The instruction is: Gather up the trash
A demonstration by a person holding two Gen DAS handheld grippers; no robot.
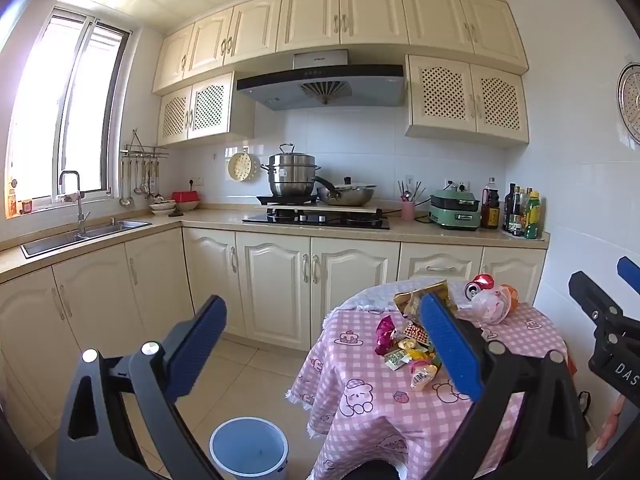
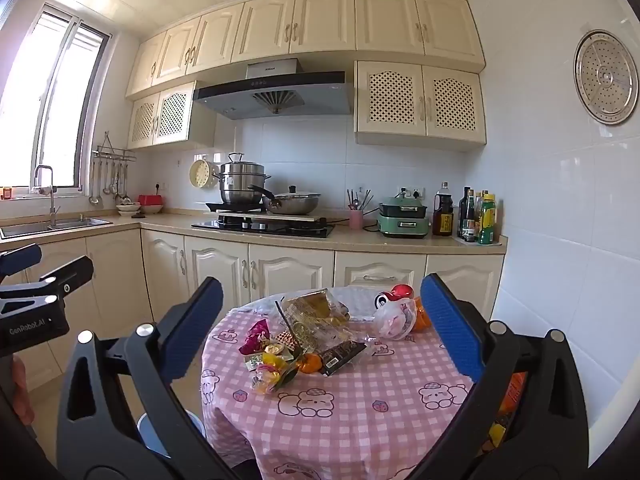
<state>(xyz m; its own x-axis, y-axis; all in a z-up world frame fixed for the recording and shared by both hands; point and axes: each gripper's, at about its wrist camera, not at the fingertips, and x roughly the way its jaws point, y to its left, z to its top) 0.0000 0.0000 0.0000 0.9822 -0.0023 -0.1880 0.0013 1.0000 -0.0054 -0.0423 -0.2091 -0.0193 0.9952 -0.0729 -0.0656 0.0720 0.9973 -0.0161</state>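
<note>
Trash (image 2: 304, 340) lies heaped near the middle of a round table (image 2: 360, 408) under a pink checked cloth: wrappers, a gold foil bag (image 2: 316, 304), a crushed red can (image 2: 394, 295) and a clear plastic bag (image 2: 394, 318) towards the far edge. A blue-lined bin (image 1: 249, 450) stands on the floor just left of the table. Left gripper (image 1: 324, 344) is spread wide, nothing between its jaws. Right gripper (image 2: 320, 328) is likewise spread wide and holds nothing, raised short of the table.

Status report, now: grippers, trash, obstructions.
Left gripper and right gripper open, empty. Trash pile untouched on table. Bin on floor beside it. Nothing blocking.
</note>
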